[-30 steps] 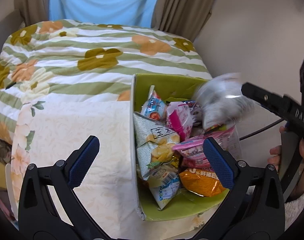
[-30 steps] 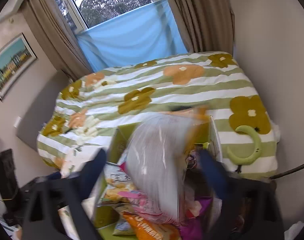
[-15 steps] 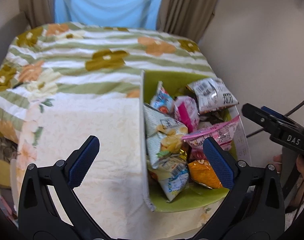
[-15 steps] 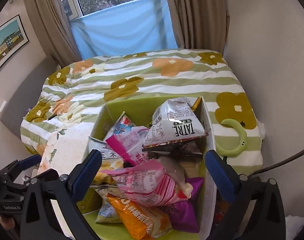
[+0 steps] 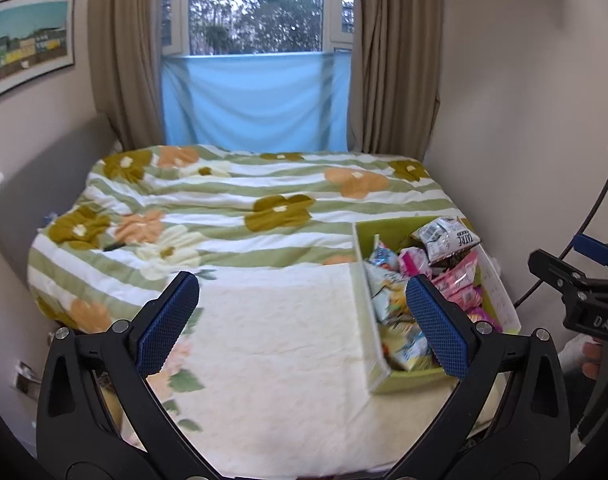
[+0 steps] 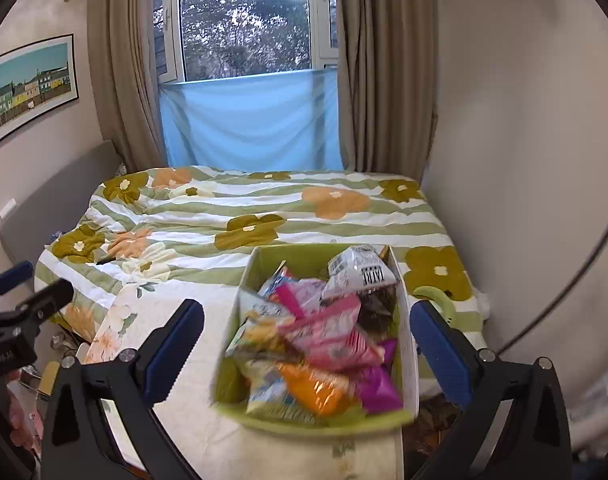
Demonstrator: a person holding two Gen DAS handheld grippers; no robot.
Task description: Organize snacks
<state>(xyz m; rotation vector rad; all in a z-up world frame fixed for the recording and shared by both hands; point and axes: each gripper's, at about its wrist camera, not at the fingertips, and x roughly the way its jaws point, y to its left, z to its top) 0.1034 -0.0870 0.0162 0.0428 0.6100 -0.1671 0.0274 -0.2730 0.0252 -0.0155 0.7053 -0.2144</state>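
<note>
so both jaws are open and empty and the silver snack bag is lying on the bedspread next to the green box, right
Not quite: the silver snack bag lies inside the green box, on top of the other packets, as the right wrist view shows. Both jaws are open and empty.

Box (image 6: 409,344) sits on the cloth-covered surface (image 5: 272,360) at the foot of the bed (image 5: 232,204), right of centre. Snack packets (image 6: 324,336) piled in it; one packet (image 6: 360,272) lies topmost at its far right corner. Window (image 6: 244,16) behind the bed. Framed picture (image 6: 32,84) on left wall. My left fingers (image 5: 170,322) hang over the surface, left of the box.
</note>
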